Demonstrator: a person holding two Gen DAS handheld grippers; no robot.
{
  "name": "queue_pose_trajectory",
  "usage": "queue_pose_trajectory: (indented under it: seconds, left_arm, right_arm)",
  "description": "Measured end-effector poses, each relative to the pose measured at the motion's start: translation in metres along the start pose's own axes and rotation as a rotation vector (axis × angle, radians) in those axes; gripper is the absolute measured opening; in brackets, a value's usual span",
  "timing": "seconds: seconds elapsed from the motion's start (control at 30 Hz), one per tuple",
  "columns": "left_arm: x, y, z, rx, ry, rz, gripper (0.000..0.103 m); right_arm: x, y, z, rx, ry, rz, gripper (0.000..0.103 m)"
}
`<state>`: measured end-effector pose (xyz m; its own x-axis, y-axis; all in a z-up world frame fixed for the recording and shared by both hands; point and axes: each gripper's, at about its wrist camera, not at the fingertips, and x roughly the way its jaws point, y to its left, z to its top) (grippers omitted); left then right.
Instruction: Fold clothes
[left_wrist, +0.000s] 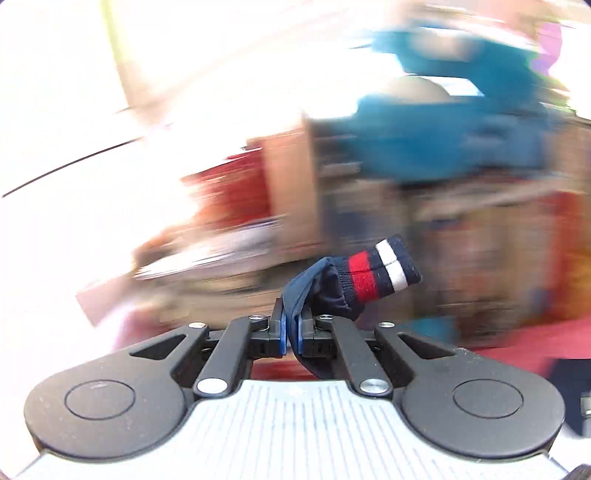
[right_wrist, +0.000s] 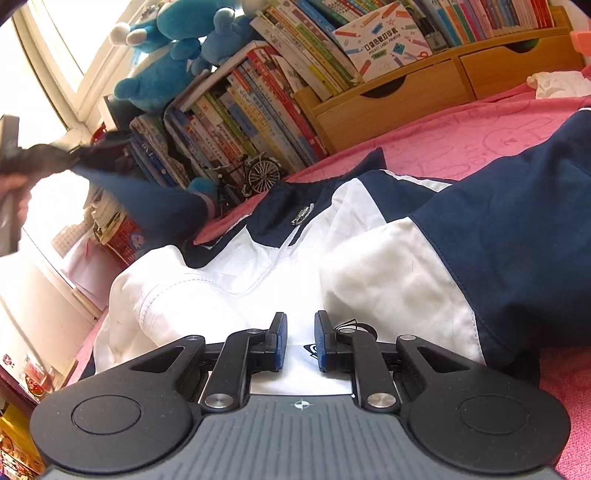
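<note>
While the left wrist view is smeared by motion blur, the right wrist view is sharp, and it shows a pink bedspread (right_wrist: 461, 144) covering a bed, with a navy and white jacket (right_wrist: 369, 236) lying spread across it. Behind the bed stands a wooden bookshelf (right_wrist: 406, 92) with two drawers, packed with books (right_wrist: 258, 110) that lean in rows. Blue plush toys (right_wrist: 162, 74) sit on top of the books near a bright window at the left. A small model bicycle (right_wrist: 251, 175) stands at the far edge of the bed in front of the books. A crumpled white cloth (right_wrist: 557, 83) lies at the far right on the bedspread.

The jacket's white front faces up, its navy panels run along the right side, and a zipper pull (right_wrist: 303, 216) rests near the collar. One navy sleeve (right_wrist: 147, 195) is lifted off the bed toward the upper left, stretched up to the left gripper (left_wrist: 291, 334), which a hand holds there. In the left wrist view its jaws are closed tight on the navy fabric of that sleeve, just below the striped cuff (left_wrist: 380, 271), which sticks out to the right with red and white bands.

The right gripper (right_wrist: 300, 341) hovers low over the white hem area of the jacket, its jaws narrowly parted with white cloth showing between the blue pads (right_wrist: 282, 341), gripping nothing.
</note>
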<state>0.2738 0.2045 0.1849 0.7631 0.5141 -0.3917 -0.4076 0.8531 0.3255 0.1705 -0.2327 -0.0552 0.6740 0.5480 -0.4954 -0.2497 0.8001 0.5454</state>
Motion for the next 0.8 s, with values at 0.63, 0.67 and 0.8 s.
queue_pose_trajectory:
  seconds: [0.63,0.67,0.8]
  left_arm:
    - [0.075,0.171,-0.193,-0.321,0.308,-0.051,0.053]
    - [0.065,0.179,-0.189,-0.401,0.250,-0.112,0.067]
    - [0.031,0.192,-0.162,-0.583,0.041,-0.333,0.088]
  right_arm:
    - [-0.002,0.042,0.026,-0.227,0.025,-0.142,0.059]
    - [-0.005,0.044,0.033,-0.239,0.018,-0.150,0.059]
    - [-0.016,0.054,0.061,-0.286,-0.011,-0.184,0.066]
